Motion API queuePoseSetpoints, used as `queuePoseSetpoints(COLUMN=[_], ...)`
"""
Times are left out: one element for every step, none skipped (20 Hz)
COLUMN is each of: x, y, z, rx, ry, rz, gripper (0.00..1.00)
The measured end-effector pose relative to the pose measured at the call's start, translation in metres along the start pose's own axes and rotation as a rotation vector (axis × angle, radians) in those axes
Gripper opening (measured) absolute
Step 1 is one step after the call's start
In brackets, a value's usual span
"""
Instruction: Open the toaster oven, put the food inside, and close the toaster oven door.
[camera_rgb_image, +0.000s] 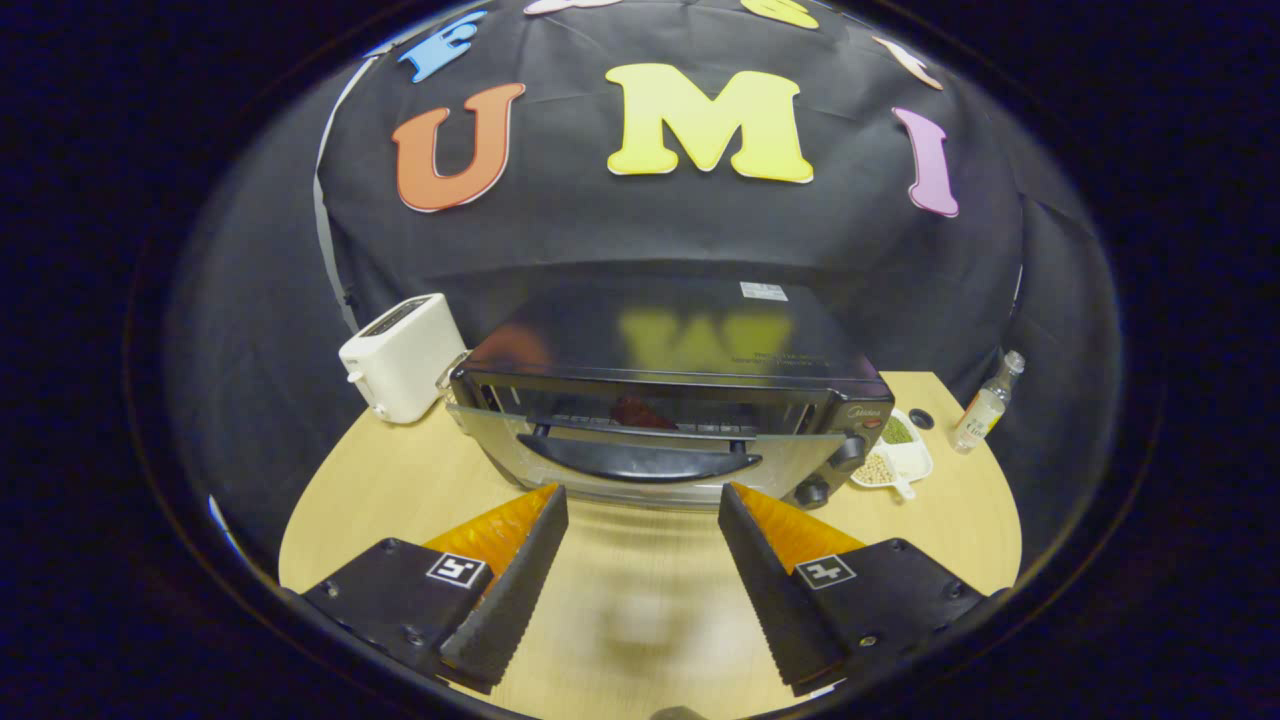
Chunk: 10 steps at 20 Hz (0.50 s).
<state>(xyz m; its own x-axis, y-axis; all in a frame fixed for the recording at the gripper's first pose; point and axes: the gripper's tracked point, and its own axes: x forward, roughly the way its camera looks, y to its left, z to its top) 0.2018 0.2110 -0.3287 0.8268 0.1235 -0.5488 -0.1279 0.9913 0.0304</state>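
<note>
Toaster oven (668, 400) on the wooden table (390, 490), door (640, 455) tilted partly open, a reddish piece of food (640, 411) inside.

The gripper (642, 498) hangs just before the door handle (640, 461), fingers spread apart, holding nothing. Right of the oven, a white divided dish (897, 452) holds green and pale beans; beyond it a small bottle (986, 403). A white toaster (403, 357) stands left.

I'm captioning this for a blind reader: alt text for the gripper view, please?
An open gripper hovers empty over a wooden table, just short of a toaster oven whose door stands slightly ajar with something red inside. A white toaster sits on one side, a dish of beans and a bottle on the other.
</note>
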Motion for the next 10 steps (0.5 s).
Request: queuePoseSetpoints(x=[-0.002, -0.004, -0.006, -0.01, -0.015, -0.019, -0.025, -0.032, -0.039, -0.048], y=[-0.001, -0.004, -0.006, -0.009, -0.013, -0.019, -0.026, -0.033, -0.041, -0.051], z=[0.0, -0.002, -0.002, -0.003, -0.004, -0.003, -0.002, 0.0, 0.002, 0.005], rx=[0.004, 0.01, 0.019, 0.027, 0.032, 0.036, 0.038, 0.037, 0.032, 0.029], ry=[0.0, 0.002, 0.0, 0.003, 0.005, 0.001, -0.007, -0.017, -0.027, -0.044], rz=[-0.003, -0.005, -0.003, -0.003, -0.007, -0.014, -0.023, -0.029, -0.039, -0.052], gripper=[0.97, 0.97, 0.97, 0.98, 0.98, 0.98, 0.98, 0.97, 0.97, 0.97])
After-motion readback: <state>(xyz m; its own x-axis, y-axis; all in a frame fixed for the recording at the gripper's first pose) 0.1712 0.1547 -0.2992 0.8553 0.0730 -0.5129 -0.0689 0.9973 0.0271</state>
